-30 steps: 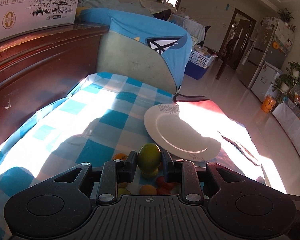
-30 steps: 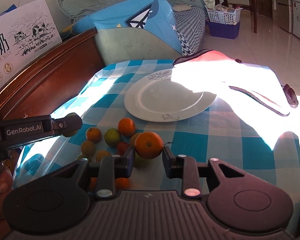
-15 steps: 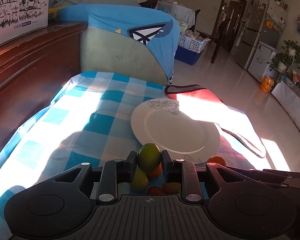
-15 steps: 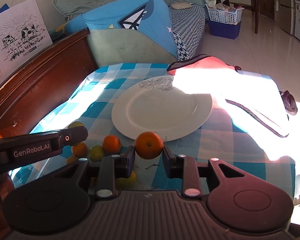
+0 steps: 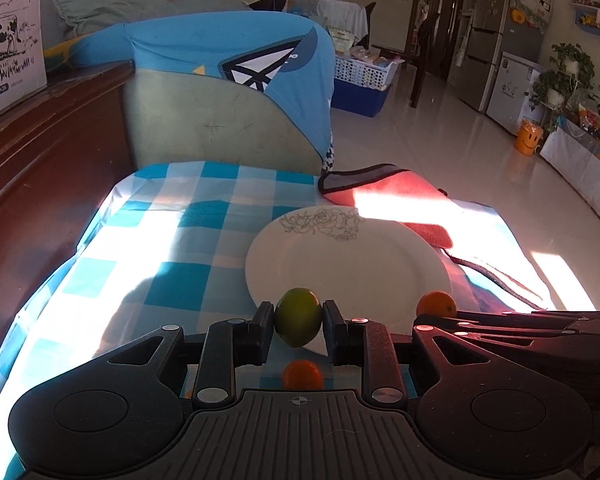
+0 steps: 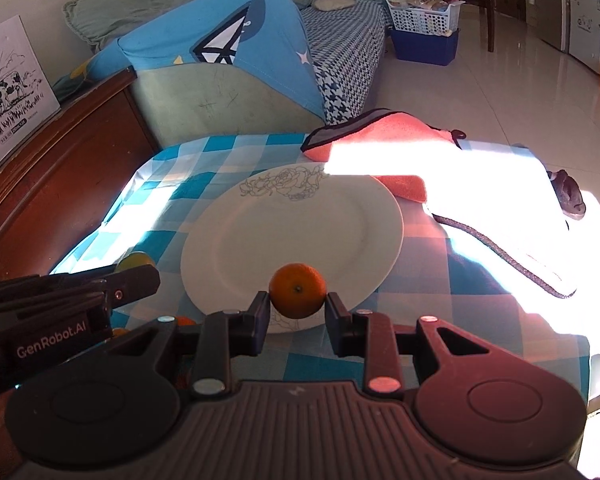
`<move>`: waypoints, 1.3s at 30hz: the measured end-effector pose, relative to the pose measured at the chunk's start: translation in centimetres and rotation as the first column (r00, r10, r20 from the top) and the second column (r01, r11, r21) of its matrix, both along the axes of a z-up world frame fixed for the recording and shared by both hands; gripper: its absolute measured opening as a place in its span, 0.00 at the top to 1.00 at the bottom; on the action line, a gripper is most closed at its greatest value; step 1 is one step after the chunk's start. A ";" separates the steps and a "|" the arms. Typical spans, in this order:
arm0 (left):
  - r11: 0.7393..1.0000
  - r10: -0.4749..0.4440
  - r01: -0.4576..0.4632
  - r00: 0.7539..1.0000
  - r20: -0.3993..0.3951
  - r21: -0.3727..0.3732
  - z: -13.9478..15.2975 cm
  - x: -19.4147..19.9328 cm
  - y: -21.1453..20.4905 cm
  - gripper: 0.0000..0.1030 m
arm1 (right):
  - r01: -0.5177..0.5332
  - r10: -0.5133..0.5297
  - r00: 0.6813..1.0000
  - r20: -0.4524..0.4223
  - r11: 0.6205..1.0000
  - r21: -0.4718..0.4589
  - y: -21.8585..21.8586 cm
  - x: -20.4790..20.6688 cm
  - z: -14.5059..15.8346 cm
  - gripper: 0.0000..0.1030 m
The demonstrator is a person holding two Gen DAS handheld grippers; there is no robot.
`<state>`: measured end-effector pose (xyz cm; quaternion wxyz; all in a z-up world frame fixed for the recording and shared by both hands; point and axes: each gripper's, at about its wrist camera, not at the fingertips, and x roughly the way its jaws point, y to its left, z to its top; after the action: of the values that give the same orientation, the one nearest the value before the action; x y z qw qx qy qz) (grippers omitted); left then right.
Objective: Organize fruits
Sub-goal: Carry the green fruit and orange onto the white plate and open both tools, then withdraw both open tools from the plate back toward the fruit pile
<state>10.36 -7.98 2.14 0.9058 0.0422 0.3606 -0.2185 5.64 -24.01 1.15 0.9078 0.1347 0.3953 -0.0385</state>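
My left gripper [image 5: 299, 322] is shut on a green citrus fruit [image 5: 299, 316] and holds it at the near rim of the white plate [image 5: 360, 264]. My right gripper [image 6: 298, 304] is shut on an orange mandarin [image 6: 298, 295] and holds it over the plate's [image 6: 292, 232] near edge. The right gripper and its mandarin [image 5: 436, 305] also show at the right of the left wrist view. The left gripper shows at the left of the right wrist view, the green fruit [image 6: 134, 261] peeking out. One loose mandarin [image 5: 302, 374] lies on the cloth under the left gripper.
The table has a blue checked cloth [image 5: 148, 276]. An orange-red towel [image 6: 384, 140] lies past the plate, partly under its far rim. A dark wooden cabinet [image 5: 40, 168] stands on the left, and a sofa [image 5: 220, 120] with a blue cover stands beyond the table.
Both grippers have moved forward, away from the pile of fruit and up to the plate's near edge, each still holding its fruit. The pile has dropped out of sight beneath them.
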 end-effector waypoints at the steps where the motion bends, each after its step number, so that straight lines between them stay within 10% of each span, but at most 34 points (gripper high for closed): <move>1: 1.000 -0.004 0.004 1.000 0.002 0.005 -0.1 0.3 -0.3 0.77 | 0.004 -0.004 1.000 -0.005 1.000 0.004 -0.1 0.3 -0.1 0.71; 22: 0.995 0.018 -0.027 0.995 -0.099 -0.092 -1.9 6.6 0.0 0.77 | 0.079 -0.073 0.994 -0.086 0.995 0.063 -2.6 4.0 -1.8 0.71; 39: 1.000 -0.007 0.006 0.994 -0.109 -0.011 -3.0 5.9 -1.8 0.75 | 0.034 -0.028 0.997 -0.069 0.997 0.075 -2.5 5.7 -2.8 0.71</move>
<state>16.25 -9.74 -0.83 0.8841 0.0266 0.4083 -0.2255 11.32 -26.54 -1.66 0.8875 0.1738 0.4248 -0.0421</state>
